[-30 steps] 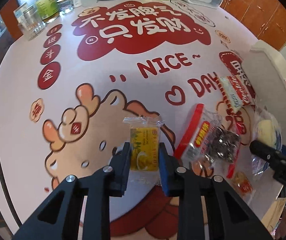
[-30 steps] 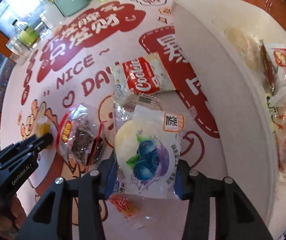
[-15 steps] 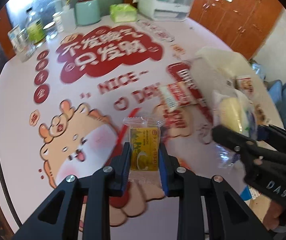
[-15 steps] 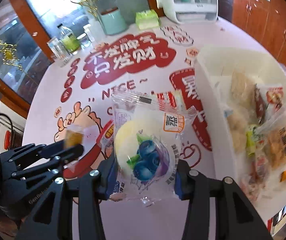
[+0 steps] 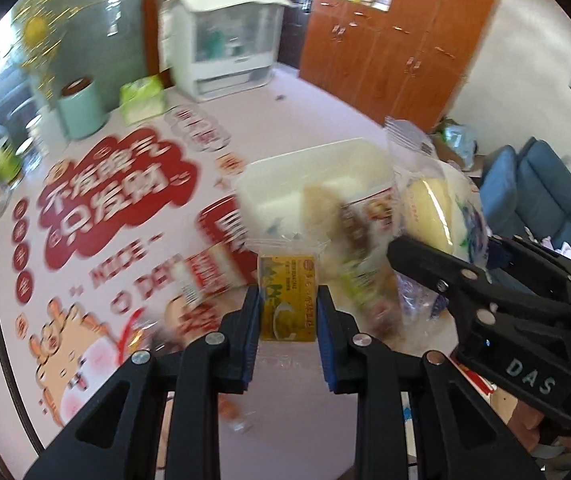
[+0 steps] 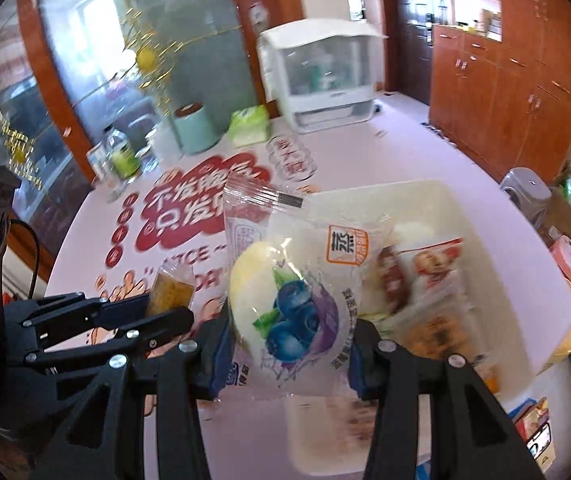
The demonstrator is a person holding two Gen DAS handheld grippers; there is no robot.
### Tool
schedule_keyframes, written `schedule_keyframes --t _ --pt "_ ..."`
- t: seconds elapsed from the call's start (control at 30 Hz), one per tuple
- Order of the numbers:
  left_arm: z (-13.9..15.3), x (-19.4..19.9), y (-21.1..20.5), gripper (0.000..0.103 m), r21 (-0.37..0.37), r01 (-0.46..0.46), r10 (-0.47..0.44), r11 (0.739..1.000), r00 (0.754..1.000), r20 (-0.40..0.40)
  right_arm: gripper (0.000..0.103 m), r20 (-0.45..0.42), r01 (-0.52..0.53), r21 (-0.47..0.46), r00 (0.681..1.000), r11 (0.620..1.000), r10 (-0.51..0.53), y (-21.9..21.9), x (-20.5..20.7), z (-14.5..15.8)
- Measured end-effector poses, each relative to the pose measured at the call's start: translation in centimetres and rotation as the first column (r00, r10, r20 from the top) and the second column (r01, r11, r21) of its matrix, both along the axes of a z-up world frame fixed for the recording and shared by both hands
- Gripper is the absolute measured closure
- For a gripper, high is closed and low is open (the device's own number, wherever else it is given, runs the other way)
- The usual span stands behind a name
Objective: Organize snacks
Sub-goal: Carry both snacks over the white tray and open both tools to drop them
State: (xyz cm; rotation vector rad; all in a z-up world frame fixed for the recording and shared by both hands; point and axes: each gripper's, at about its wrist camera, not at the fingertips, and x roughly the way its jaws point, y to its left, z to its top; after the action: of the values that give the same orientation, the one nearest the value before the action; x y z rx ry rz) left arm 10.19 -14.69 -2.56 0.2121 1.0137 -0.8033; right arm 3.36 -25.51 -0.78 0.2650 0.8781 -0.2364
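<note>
Left hand-held gripper (image 5: 288, 320) clamps a yellow snack packet (image 5: 288, 300); right hand-held gripper (image 6: 289, 344) grips a blueberry bun pack (image 6: 293, 300), seemingly above the blurred white bin (image 6: 505, 240).

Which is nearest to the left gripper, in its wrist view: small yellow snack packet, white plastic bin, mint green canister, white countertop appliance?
1. Small yellow snack packet, clamped in the left gripper.
2. White plastic bin, ahead, right.
3. Mint green canister, far left.
4. White countertop appliance, table's far edge.

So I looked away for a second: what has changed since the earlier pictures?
Both grippers have lifted off the table and swung toward the white plastic bin. The left gripper still clamps the small yellow snack packet; the right gripper still holds the blueberry bun packet. Nothing was released.
</note>
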Motion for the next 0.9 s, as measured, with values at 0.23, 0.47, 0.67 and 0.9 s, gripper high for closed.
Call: schedule_keyframes --t 0.23,0.47,0.67,0.9 --pt "1.1 -1.5 -6.5 0.079 0.000 0.036 -0.036 0.999 0.999 0.010 0.056 0.050 0.034 0.018 0.998 0.999 -0.035 -7.7 -0.3 2.1" --pt "0.3 -1.6 -10.1 0.079 0.014 -0.015 0.015 1.000 1.000 -0.026 0.056 0.088 0.011 0.048 0.996 0.999 -0.015 -13.9 2.0 3.3" --pt "-0.9 -1.0 -11.3 0.079 0.035 -0.078 0.080 0.996 0.995 -0.053 0.056 0.080 -0.058 0.098 0.995 0.993 0.050 -16.3 5.4 2.8" --pt "-2.3 -0.5 -11.5 0.078 0.063 -0.126 0.131 0.990 0.988 -0.080 0.055 0.025 -0.106 0.111 0.994 0.988 0.104 -16.9 8.3 0.6"
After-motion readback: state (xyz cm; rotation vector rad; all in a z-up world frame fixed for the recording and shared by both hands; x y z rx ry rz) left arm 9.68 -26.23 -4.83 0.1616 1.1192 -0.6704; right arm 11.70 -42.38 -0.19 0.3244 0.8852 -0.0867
